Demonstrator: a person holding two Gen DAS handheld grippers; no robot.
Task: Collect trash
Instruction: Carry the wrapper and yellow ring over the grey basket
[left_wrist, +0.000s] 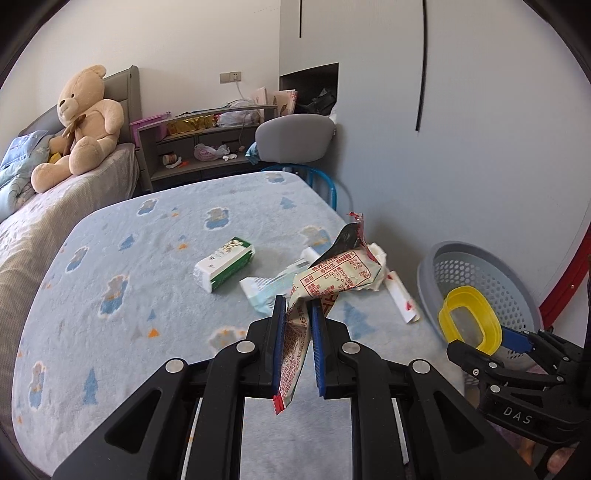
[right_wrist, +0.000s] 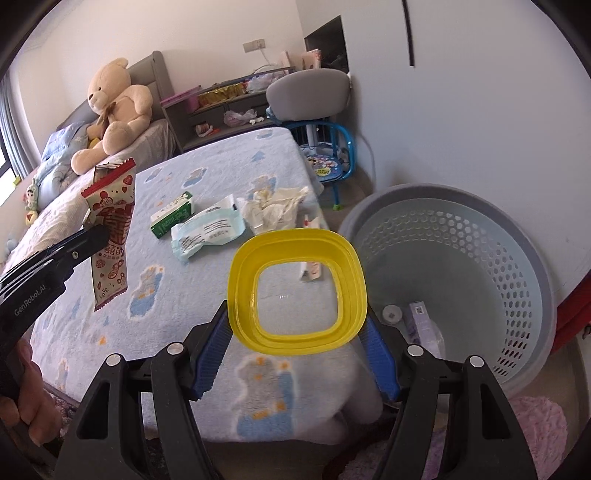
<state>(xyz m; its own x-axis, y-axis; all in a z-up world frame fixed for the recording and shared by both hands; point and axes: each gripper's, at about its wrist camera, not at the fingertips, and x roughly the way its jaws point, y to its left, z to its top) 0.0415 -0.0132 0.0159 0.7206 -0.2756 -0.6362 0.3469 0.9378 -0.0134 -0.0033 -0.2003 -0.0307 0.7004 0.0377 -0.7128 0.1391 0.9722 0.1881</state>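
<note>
Snack wrapper (left_wrist: 295, 332), cream with red print, hangs pinched between the clenched blue pads of the left gripper (left_wrist: 298, 306), its upper end crumpled above the fingertips and its lower end trailing down between the black arms. In the right wrist view the same wrapper hangs off to the left, above the blue patterned blanket (right_wrist: 122, 332) that covers the bed. The right gripper (right_wrist: 297, 314) grasps a yellow container (right_wrist: 243, 266), a square plastic tub with a clear bottom, with a blue pad pressed on each side of it; the tub is tilted so that its open mouth faces the camera. A person's hand (right_wrist: 31, 402) shows at the lower left edge of that view, behind the left gripper. Just right of the yellow container stands a grey laundry basket (right_wrist: 498, 266) with a perforated wall, on the floor beside the bed; a small round white item and a pale box lie on its bottom. More trash lies on the blanket beyond the grippers: a green and white carton (right_wrist: 171, 216) on its side, a pale blue and white plastic packet (right_wrist: 207, 230) just beside it, a heap of crumpled white tissue (right_wrist: 277, 210) near the bed's right edge, and a small white wrapper with red marks (left_wrist: 402, 299) close to the basket side. Farther back, a teddy bear (left_wrist: 85, 122) sits against the grey headboard, near a low grey shelf (left_wrist: 207, 147) and a grey chair (left_wrist: 295, 136).
</note>
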